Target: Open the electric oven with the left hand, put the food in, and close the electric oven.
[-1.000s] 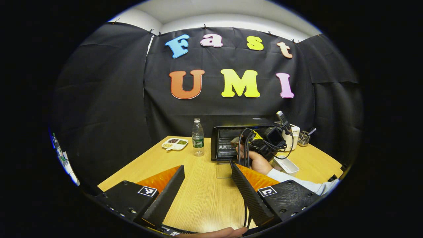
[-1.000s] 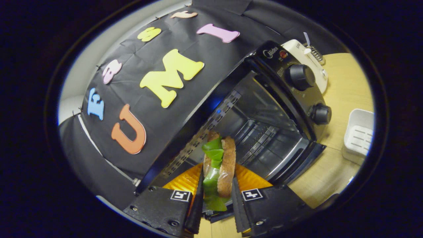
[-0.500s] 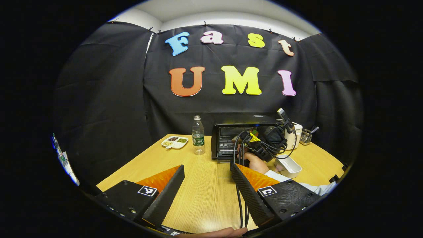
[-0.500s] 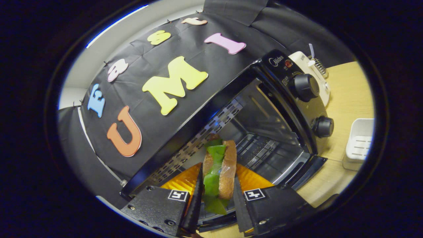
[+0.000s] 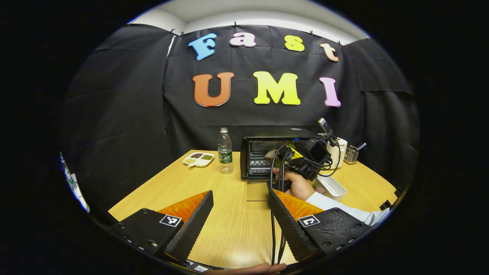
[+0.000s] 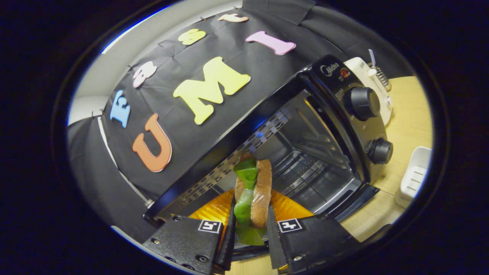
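Sandwich [image 6: 252, 194] clenched between right gripper [image 6: 250, 233] fingers, held on edge at open oven [image 6: 305, 152] mouth, ready for rack. Left gripper [image 5: 238, 221] released, empty, parked back over table [image 5: 229, 191], clear of door [image 5: 256, 191].

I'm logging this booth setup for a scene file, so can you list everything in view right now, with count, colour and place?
Electric oven: one, black, back of table, door open.
Sandwich: one, brown bread with green leaves, clamped in right tool at the oven mouth.
Water bottle: one, clear with green label, left of oven.
Divided dish: one, white, left of bottle.
Tray: one, white, right of oven.
Appliance: one, white, beside oven's right.
Wire holder: one, metal, far right.
Table: one, light wood.
Right tool: shut on sandwich.
Left tool: open, above the table.
Hand: one, holding right tool.
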